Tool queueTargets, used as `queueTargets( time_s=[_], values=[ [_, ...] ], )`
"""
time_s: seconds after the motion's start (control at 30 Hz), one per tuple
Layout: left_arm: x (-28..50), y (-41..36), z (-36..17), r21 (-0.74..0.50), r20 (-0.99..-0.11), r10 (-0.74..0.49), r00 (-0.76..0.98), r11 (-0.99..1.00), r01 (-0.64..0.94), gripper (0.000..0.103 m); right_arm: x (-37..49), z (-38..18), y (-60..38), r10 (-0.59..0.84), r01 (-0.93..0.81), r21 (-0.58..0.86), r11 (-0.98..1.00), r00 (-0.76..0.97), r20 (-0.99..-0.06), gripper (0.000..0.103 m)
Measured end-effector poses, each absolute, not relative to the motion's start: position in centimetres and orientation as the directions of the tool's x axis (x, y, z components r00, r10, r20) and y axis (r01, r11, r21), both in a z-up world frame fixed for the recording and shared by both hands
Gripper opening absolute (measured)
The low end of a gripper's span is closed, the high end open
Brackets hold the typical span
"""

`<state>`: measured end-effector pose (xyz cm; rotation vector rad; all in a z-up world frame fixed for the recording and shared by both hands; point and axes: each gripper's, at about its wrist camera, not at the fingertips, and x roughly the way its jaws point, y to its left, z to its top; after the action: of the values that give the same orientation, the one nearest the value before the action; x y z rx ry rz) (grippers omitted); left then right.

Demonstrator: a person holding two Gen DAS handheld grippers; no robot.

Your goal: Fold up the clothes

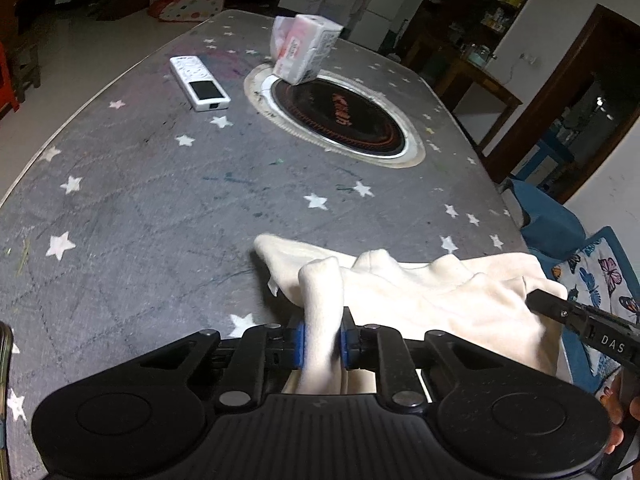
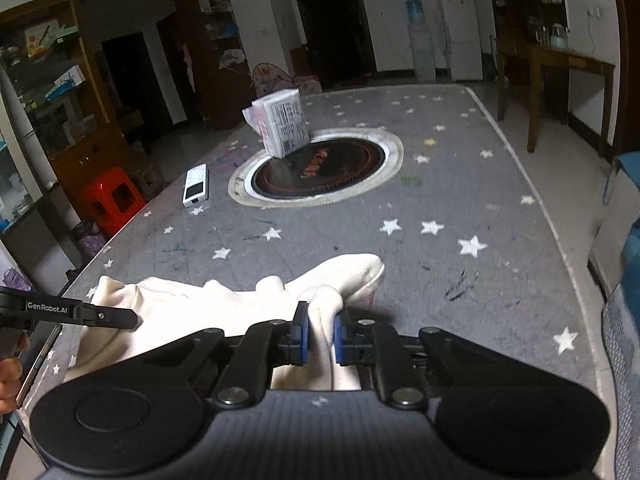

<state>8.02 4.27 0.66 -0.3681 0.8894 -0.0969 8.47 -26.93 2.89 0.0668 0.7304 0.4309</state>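
A cream fleece garment point(image 1: 420, 292) lies bunched at the near edge of the grey star-patterned table point(image 1: 140, 200). My left gripper point(image 1: 322, 344) is shut on a fold of its left end, the cloth pinched between the blue pads. My right gripper point(image 2: 320, 338) is shut on a fold of its right end point(image 2: 320, 304). The garment point(image 2: 180, 304) sags between the two grippers. The right gripper's finger shows in the left wrist view point(image 1: 568, 314); the left gripper's finger shows in the right wrist view point(image 2: 100, 316).
A round black hotplate point(image 1: 336, 116) is set in the table's middle, with a tissue pack point(image 1: 304, 48) leaning at its far rim. A white remote point(image 1: 198, 82) lies left of it. A blue chair point(image 1: 548, 216) stands at the right edge, a red stool point(image 2: 114, 200) at the left.
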Motion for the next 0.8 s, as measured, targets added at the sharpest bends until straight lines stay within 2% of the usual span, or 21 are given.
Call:
queueTargets(
  time_s=[0.27, 0.5, 0.8],
  values=[
    [8.3, 3.1, 2.3, -0.341, -0.728, -0.248, 0.639, 0.940, -0.025, 0.015, 7.6, 4.7, -27.7, 0.379, -0.349, 0.173, 0.921, 0.695, -0.611, 0.010],
    [8.7, 1.8, 4.1, -0.330, -0.700, -0.260, 0.665, 0.944, 0.022, 0.009, 7.1, 5.8, -28.5, 0.359, -0.337, 0.154, 0.929, 0.717, -0.598, 0.010],
    [9.3, 2.1, 2.7, -0.363, -0.720, -0.281, 0.635, 0.932, 0.001, 0.010, 7.1, 5.0, -29.4, 0.326, -0.309, 0.139, 0.941, 0.718, -0.615, 0.010]
  ],
)
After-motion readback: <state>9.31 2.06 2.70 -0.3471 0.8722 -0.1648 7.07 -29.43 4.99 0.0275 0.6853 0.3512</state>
